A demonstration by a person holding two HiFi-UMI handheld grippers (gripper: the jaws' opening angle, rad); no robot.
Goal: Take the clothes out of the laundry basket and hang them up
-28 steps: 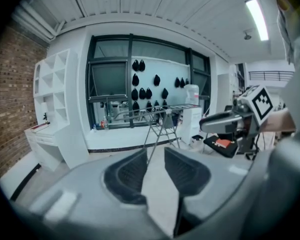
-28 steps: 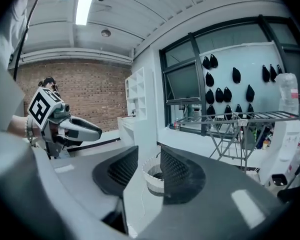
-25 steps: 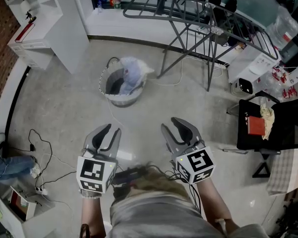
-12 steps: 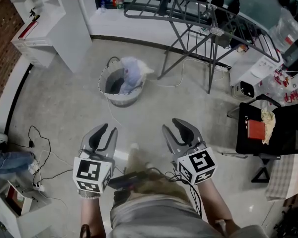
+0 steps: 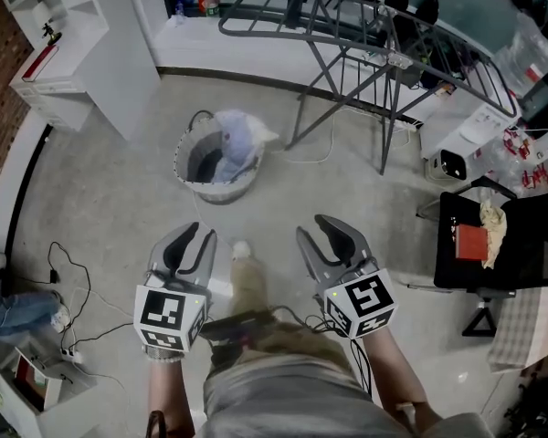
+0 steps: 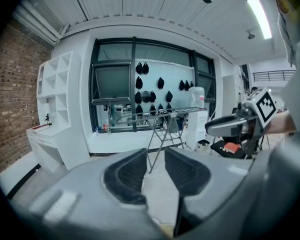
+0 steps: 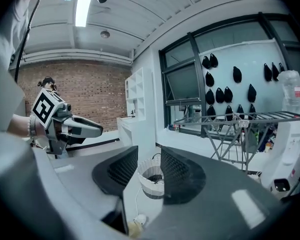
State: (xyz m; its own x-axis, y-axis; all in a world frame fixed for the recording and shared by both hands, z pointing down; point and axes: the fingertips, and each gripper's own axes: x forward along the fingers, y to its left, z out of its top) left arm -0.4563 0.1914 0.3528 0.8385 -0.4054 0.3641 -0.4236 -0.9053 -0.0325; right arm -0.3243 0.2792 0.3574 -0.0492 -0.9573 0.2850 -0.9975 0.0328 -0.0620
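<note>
In the head view the left claw point(image 5: 199, 241) and the right claw point(image 5: 318, 235) are held side by side above the floor point(image 5: 100, 199), each with jaws apart and nothing between them; the laundry basket point(image 5: 221, 188) stands farther off, well apart from both, with the clothes point(image 5: 236, 140) heaped in it and a pale piece draped over its far right rim; the drying rack point(image 5: 374, 35) stands beyond it, to the far right. In the left gripper view the jaws are seen parted on empty air, with the rack framed between them and the right claw out to the right; the basket is not shown there. In the right gripper view the parted jaws frame the basket itself, which the other view misses. The approach to the basket is judged to be the step in hand, with nothing yet hung; next, the gap is to be closed, a claw lowered onto the pale piece and shut on it.
</note>
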